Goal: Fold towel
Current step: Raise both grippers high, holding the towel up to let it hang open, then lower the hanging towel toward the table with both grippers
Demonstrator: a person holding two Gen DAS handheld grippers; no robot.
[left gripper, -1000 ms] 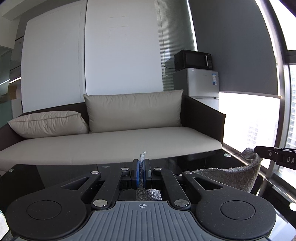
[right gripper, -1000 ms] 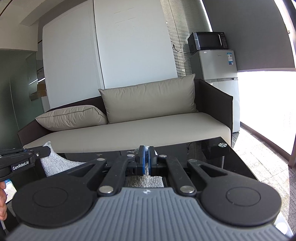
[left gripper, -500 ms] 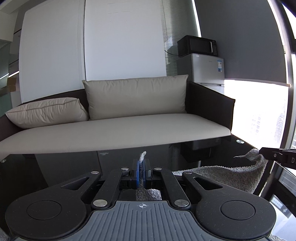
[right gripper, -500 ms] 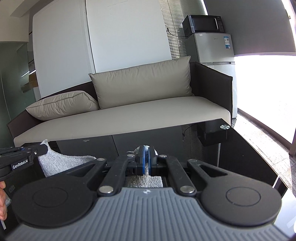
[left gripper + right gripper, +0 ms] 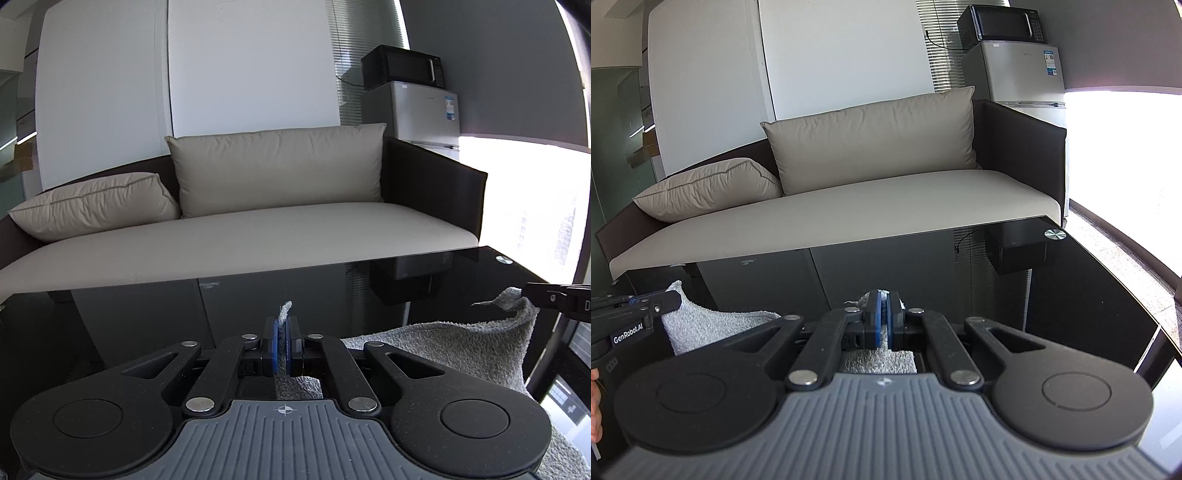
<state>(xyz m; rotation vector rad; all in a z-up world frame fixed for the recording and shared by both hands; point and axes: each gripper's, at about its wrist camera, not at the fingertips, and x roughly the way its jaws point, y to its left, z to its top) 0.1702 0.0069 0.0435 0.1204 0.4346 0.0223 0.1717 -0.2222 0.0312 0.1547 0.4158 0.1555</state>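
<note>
Clearly mid-fold: grey towel slung between two pinched corners above the near part of the black glass table, sagging in between. Left gripper clamped tight on one corner, right gripper likewise on the other, no gap beyond the cloth. Yet to come, probably: laying flat, doubling over, letting go; beige sofa beyond, fridge far right.

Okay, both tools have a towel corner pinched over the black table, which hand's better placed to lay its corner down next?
Neither clearly. The left tool and right tool are each shut on a corner of the towel, level with each other above the black table. Lowering both together looks best.
</note>
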